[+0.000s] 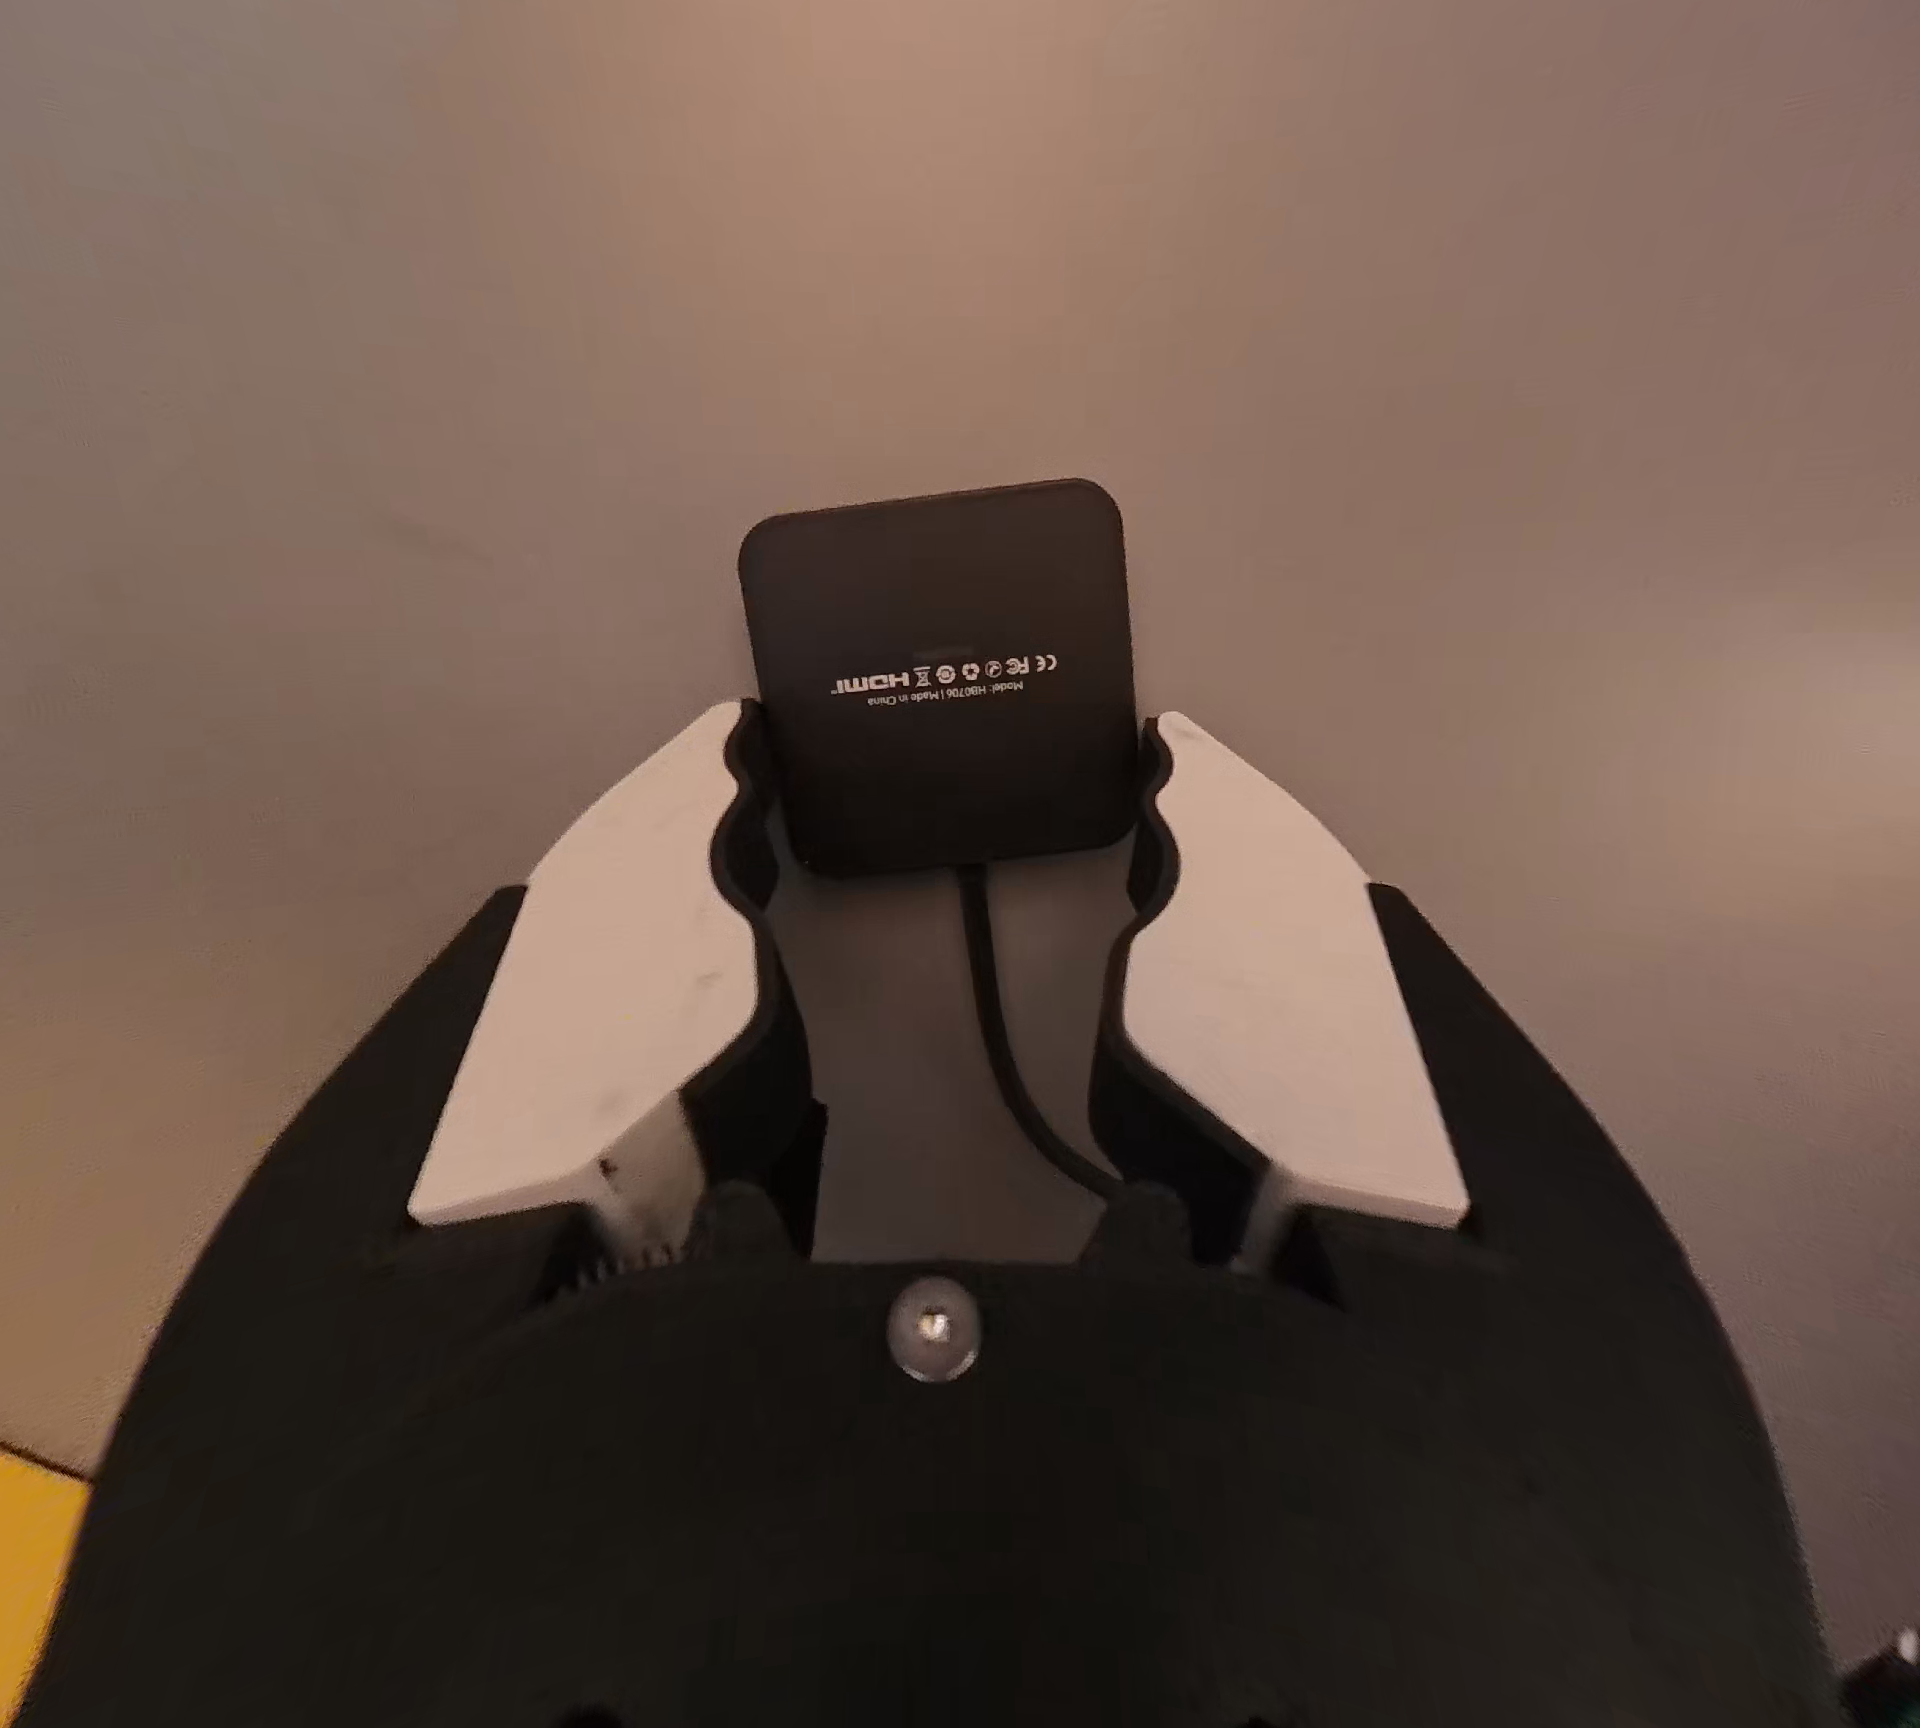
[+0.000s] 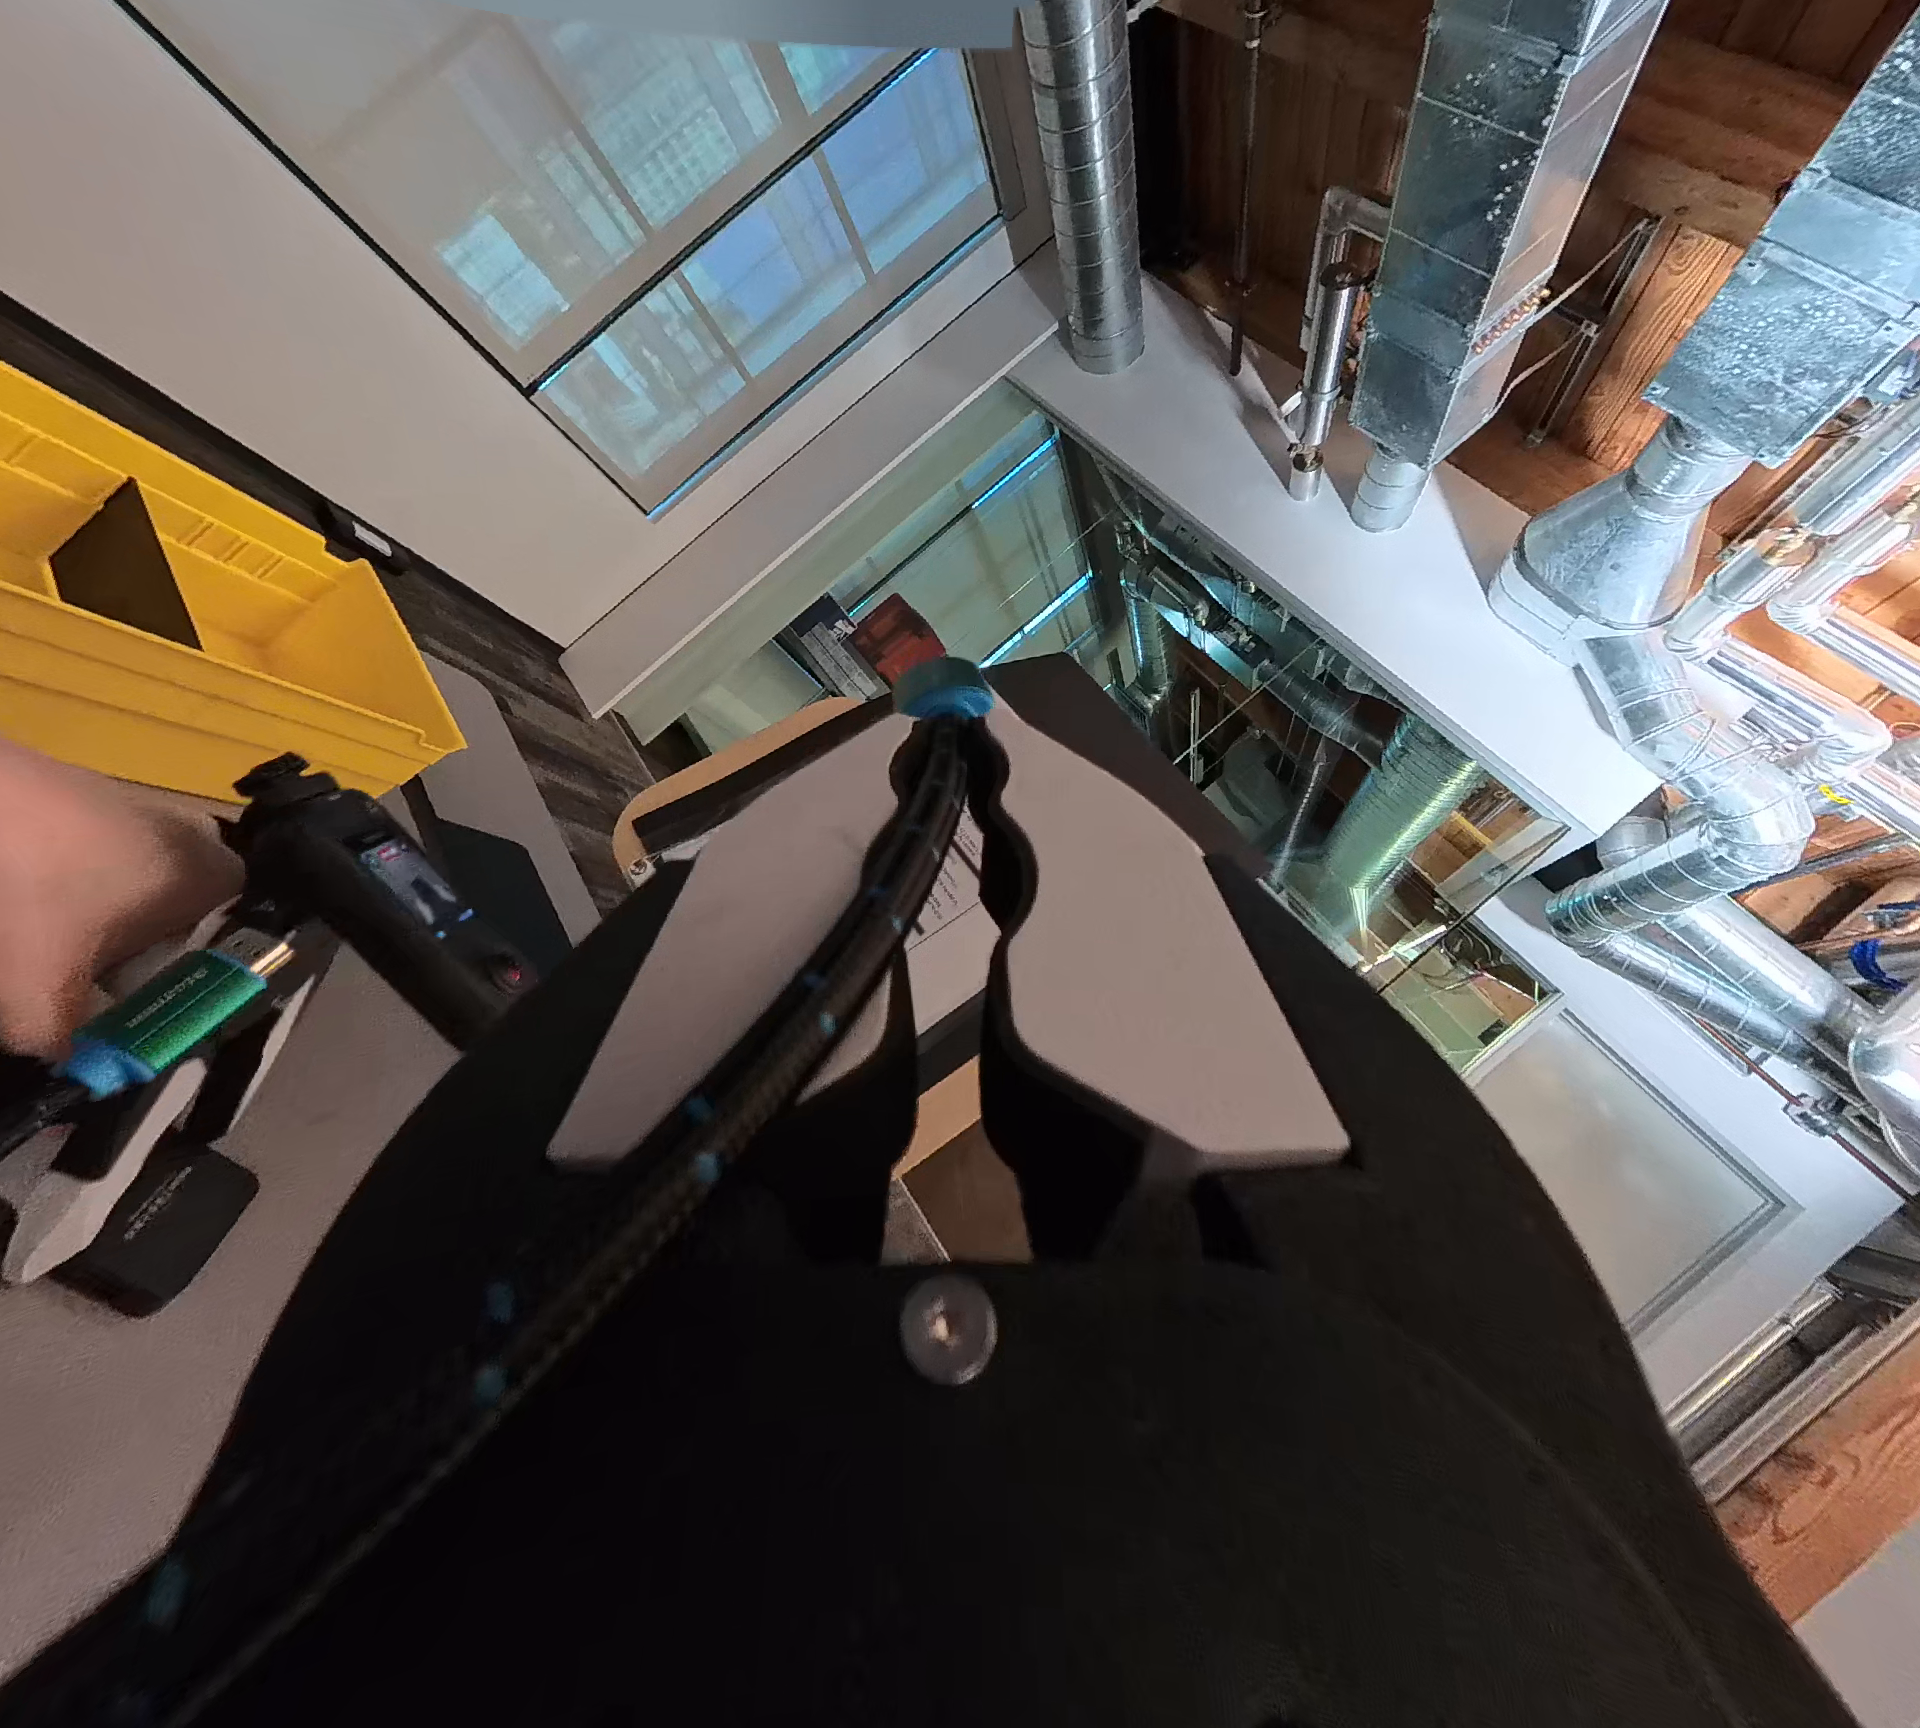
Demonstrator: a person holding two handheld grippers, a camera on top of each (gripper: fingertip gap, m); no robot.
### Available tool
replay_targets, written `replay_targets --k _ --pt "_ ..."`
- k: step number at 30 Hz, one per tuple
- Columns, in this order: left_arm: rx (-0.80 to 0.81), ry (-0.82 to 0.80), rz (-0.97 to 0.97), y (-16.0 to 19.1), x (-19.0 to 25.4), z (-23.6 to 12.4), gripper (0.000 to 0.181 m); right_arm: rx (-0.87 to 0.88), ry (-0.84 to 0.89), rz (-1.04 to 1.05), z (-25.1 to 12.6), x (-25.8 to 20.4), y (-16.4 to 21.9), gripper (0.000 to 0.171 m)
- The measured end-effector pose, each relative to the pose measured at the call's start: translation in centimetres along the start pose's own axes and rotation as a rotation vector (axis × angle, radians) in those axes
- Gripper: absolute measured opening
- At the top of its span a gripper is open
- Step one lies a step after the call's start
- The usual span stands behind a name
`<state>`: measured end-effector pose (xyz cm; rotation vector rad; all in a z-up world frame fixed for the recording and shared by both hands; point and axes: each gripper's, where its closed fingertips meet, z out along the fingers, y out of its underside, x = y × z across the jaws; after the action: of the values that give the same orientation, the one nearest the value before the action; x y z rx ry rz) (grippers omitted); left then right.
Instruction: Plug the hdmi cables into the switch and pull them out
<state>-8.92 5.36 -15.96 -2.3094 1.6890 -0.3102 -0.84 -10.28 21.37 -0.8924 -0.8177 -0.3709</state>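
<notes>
The left tool holds the black switch by its two side edges, the dark wavy pads pressing on the lower half of the square body while its upper half stands clear beyond the fingertips. The switch shows its flat printed face to the camera, and a thin black lead runs from its near edge back between the white fingers toward the tool body. Behind it lies a plain pale bench; a sliver of yellow shows at the near left corner. The right tool is nearly closed, pinching a braided black HDMI cable with blue flecks just below its blue collar, which sits at the fingertips; the cable trails back over the left finger and down across the tool body. At the left of the right wrist view, the other tool grips the switch, and a green plug with a blue collar and a bare metal tip lies across it, beside a blurred hand. A yellow bin stands farther left, with windows and silver ducts beyond.
</notes>
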Motion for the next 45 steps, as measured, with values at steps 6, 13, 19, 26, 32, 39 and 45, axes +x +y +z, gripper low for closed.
replay_targets --k 6,13,19,26,32,39,45 --pt "0.167 0.130 -0.109 -1.6 -1.0 -2.8 0.066 -0.017 -0.024 0.002 0.5 -0.6 0.5 0.007" --pt "0.732 0.323 -0.152 -7.0 -0.7 -13.3 0.066 -0.135 -0.125 -0.116 2.6 -4.3 2.0 0.007" --pt "1.041 0.376 -0.048 -8.1 0.4 -20.4 0.066 -0.238 -0.216 -0.252 5.1 -9.0 4.0 0.007" --pt "1.115 0.334 -0.004 -8.3 1.1 -22.1 0.066 -0.264 -0.254 -0.239 6.3 -11.0 5.0 0.007" --pt "1.165 0.321 0.049 -8.5 2.2 -23.2 0.066 -0.272 -0.249 -0.223 6.6 -11.2 5.2 0.007" --pt "1.200 0.337 0.035 -8.6 2.5 -23.8 0.066 -0.263 -0.225 -0.156 6.8 -10.7 5.0 0.007" --pt "1.242 0.144 0.085 -8.5 2.4 -24.9 0.066 -0.251 -0.208 -0.028 7.0 -10.3 4.6 0.007"
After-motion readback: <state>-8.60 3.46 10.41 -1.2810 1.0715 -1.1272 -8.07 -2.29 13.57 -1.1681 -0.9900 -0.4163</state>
